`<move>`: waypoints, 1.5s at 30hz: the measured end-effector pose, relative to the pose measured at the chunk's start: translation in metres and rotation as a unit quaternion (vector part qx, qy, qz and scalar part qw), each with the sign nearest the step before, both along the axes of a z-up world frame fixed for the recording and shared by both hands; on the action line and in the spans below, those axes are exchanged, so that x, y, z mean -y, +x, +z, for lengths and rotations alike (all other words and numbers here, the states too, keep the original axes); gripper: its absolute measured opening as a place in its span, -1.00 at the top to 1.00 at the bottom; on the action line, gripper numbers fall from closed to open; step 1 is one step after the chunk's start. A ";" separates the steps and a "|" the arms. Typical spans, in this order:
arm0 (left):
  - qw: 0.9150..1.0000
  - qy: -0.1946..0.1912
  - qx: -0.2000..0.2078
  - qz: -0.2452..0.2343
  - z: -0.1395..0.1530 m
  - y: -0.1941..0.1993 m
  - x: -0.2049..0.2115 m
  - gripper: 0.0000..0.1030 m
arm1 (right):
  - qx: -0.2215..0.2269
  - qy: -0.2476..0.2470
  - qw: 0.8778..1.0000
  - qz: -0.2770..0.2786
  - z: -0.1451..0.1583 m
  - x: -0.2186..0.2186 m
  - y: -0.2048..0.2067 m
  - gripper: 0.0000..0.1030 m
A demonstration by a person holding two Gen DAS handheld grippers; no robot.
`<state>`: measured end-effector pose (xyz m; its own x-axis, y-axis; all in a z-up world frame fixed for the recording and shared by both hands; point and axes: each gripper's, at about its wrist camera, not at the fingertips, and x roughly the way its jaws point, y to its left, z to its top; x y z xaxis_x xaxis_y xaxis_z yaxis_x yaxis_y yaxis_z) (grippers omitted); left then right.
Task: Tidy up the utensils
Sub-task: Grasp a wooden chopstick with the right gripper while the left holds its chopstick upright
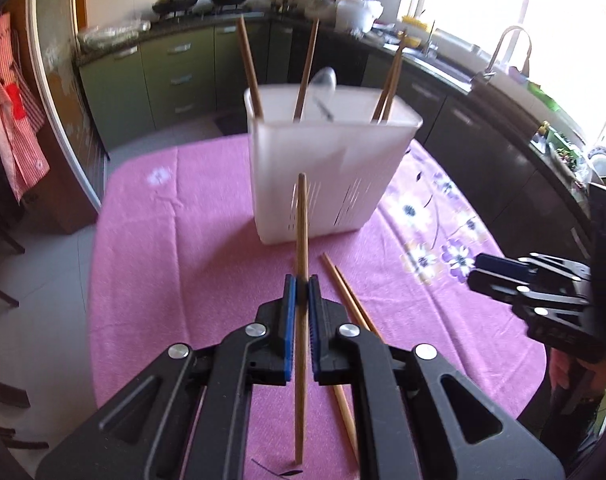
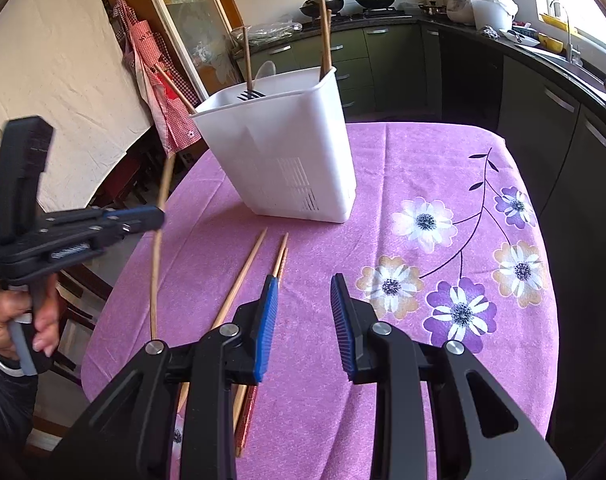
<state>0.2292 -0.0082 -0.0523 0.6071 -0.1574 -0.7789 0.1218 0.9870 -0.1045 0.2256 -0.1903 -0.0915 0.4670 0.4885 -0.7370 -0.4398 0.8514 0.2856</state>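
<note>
My left gripper (image 1: 302, 292) is shut on one wooden chopstick (image 1: 302, 232), held upright above the table just in front of the white utensil holder (image 1: 323, 180). The holder (image 2: 287, 152) holds several chopsticks (image 1: 249, 68), a spoon (image 1: 325, 80) and a fork (image 2: 252, 95). My right gripper (image 2: 303, 300) is open and empty, low over the pink cloth. Loose chopsticks (image 2: 243, 276) lie on the cloth just left of its fingers; they also show in the left wrist view (image 1: 343, 288). The left gripper with its chopstick (image 2: 159, 240) shows at the left of the right wrist view.
The table wears a pink flowered cloth (image 2: 443, 240). Dark green kitchen cabinets (image 2: 383, 64) and a counter with pots and a sink (image 1: 455, 64) run behind and to the right. Chairs (image 2: 75, 292) and a hanging apron (image 2: 155, 64) stand to the left.
</note>
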 end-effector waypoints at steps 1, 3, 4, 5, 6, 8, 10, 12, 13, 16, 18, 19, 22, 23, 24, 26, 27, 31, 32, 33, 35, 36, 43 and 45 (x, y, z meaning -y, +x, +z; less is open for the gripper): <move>1.000 0.005 0.011 0.001 0.006 -0.006 0.000 0.88 | 0.001 -0.002 1.000 0.002 0.001 -0.002 -0.001 0.46; 1.000 0.007 0.029 -0.001 0.016 -0.017 -0.001 0.88 | 0.002 -0.004 1.000 0.005 0.002 -0.005 -0.002 0.46; 0.999 0.006 0.037 -0.001 0.023 -0.024 -0.003 0.88 | 0.002 -0.005 1.000 0.006 0.002 -0.007 -0.002 0.46; 0.999 0.007 0.042 -0.002 0.027 -0.030 -0.006 0.88 | 0.003 -0.007 1.000 0.008 0.003 -0.008 -0.002 0.46; 0.999 0.008 0.049 -0.002 0.031 -0.035 -0.007 0.88 | 0.002 -0.008 1.000 0.010 0.003 -0.010 -0.002 0.43; 0.998 0.014 0.057 0.000 0.037 -0.045 -0.009 0.88 | -0.005 -0.007 1.000 0.016 0.000 -0.014 0.000 0.38; 0.998 0.014 0.060 0.001 0.038 -0.051 -0.012 0.88 | -0.019 -0.011 0.999 0.024 -0.006 -0.020 0.004 0.38; 0.998 0.017 0.064 0.002 0.038 -0.055 -0.015 0.88 | -0.035 -0.019 0.999 0.028 -0.016 -0.027 0.011 0.38; 0.998 0.017 0.066 0.002 0.039 -0.056 -0.016 0.88 | -0.049 -0.025 0.998 0.032 -0.024 -0.032 0.017 0.38; 0.998 0.015 0.068 0.001 0.039 -0.059 -0.018 0.88 | -0.076 -0.043 0.996 0.037 -0.042 -0.045 0.032 0.38; 0.998 0.014 0.069 -0.002 0.039 -0.060 -0.018 0.88 | -0.086 -0.063 0.994 0.037 -0.053 -0.055 0.041 0.39; 0.997 0.015 0.069 -0.004 0.039 -0.062 -0.017 0.88 | -0.090 -0.076 0.992 0.039 -0.059 -0.061 0.045 0.40; 0.997 0.019 0.072 -0.007 0.040 -0.065 -0.018 0.88 | -0.100 -0.096 0.989 0.045 -0.070 -0.076 0.052 0.42; 0.997 0.019 0.073 -0.008 0.040 -0.066 -0.018 0.88 | -0.101 -0.101 0.989 0.047 -0.072 -0.080 0.053 0.44; 0.997 0.019 0.073 -0.009 0.039 -0.066 -0.017 0.88 | -0.102 -0.107 0.988 0.049 -0.074 -0.084 0.054 0.49; 0.997 0.020 0.073 -0.011 0.039 -0.067 -0.017 0.88 | -0.103 -0.121 0.986 0.054 -0.078 -0.091 0.052 0.53; 0.997 0.020 0.073 -0.011 0.039 -0.067 -0.018 0.88 | -0.103 -0.126 0.985 0.056 -0.079 -0.094 0.052 0.53; 0.997 0.021 0.073 -0.014 0.039 -0.068 -0.017 0.88 | -0.094 -0.151 0.982 0.059 -0.081 -0.101 0.047 0.55; 0.997 0.021 0.073 -0.014 0.039 -0.068 -0.017 0.88 | -0.093 -0.159 0.981 0.060 -0.080 -0.104 0.046 0.57; 0.997 0.021 0.074 -0.015 0.039 -0.069 -0.017 0.88 | -0.090 -0.167 0.980 0.062 -0.081 -0.106 0.045 0.57; 0.997 0.022 0.075 -0.015 0.040 -0.069 -0.016 0.88 | -0.089 -0.181 0.977 0.066 -0.084 -0.113 0.041 0.57; 0.997 0.022 0.075 -0.016 0.039 -0.069 -0.016 0.88 | -0.082 -0.190 0.976 0.067 -0.085 -0.117 0.039 0.57; 0.997 0.027 0.075 -0.019 0.040 -0.070 -0.012 0.88 | -0.081 -0.182 0.978 0.067 -0.087 -0.131 0.046 0.83; 0.997 0.026 0.075 -0.019 0.040 -0.070 -0.012 0.88 | -0.082 -0.177 0.979 0.062 -0.085 -0.130 0.049 0.87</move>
